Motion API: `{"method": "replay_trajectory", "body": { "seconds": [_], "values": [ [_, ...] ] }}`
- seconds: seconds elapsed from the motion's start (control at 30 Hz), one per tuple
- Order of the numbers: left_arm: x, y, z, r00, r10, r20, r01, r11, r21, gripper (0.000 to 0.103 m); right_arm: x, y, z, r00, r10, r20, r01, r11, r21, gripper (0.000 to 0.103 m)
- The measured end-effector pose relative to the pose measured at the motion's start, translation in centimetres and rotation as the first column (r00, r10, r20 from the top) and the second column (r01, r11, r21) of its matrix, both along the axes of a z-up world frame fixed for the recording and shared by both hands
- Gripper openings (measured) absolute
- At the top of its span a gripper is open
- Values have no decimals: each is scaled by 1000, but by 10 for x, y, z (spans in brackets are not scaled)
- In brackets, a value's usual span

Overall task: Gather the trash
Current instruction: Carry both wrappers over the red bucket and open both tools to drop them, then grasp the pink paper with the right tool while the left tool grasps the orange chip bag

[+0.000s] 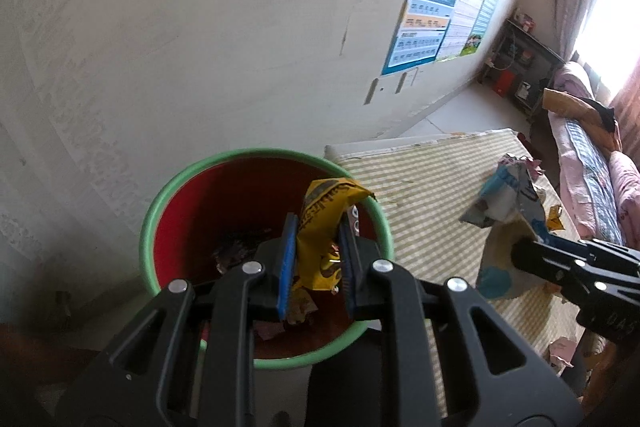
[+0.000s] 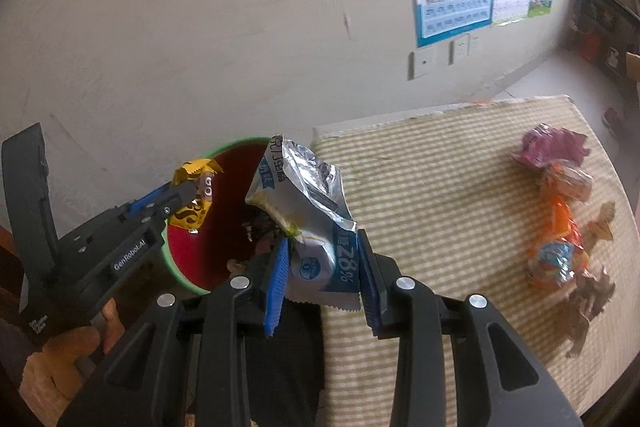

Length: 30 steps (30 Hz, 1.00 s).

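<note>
Two hand-held grippers are each clamping one piece of trash. The left hand-held gripper is pinching a crumpled yellow wrapper between its blue pads, with the jaws closed down to the wrapper's thickness, and is holding it directly above the open mouth of the red bin with the green rim. Several wrappers are already lying at the bottom of that bin. The right hand-held gripper is gripping a blue-and-silver foil packet marked "28%", with the jaws partly closed on its lower half; the packet is standing upright between the near left edge of the striped surface and the bin, which is sitting just left of the surface, against the wall. More trash is lying on the right part of the surface: a purple wrapper, an orange packet just nearer than it, and brown scraps beside the packet.
</note>
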<state>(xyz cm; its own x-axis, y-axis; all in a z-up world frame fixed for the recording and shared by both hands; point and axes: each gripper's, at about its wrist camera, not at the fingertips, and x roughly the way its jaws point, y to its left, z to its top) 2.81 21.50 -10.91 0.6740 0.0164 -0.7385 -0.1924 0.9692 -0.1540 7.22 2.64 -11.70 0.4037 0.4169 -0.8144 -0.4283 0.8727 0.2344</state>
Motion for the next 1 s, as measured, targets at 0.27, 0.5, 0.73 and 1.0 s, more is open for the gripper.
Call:
{"method": "replay_trajectory", "body": {
  "seconds": [0.27,0.5,0.73,1.0],
  "values": [
    [-1,22,-13,999,46,-28,-46,999,-4,19,12,38,-12,997,64,-33,-64,998,-2,32],
    [1,35,-19,997,73,-31,-73,997,-4,19,17,63,-18,994,104,-38,-104,994,-15,32],
    [9,43,-24,993,105,-47,-104,994,13,28,21,73,-21,992,119,-52,-119,993,-2,34],
    [6,53,-26,985,164,-51,-164,987,5,63,27,70,-17,994,102,-41,-100,994,38,53]
  ]
}}
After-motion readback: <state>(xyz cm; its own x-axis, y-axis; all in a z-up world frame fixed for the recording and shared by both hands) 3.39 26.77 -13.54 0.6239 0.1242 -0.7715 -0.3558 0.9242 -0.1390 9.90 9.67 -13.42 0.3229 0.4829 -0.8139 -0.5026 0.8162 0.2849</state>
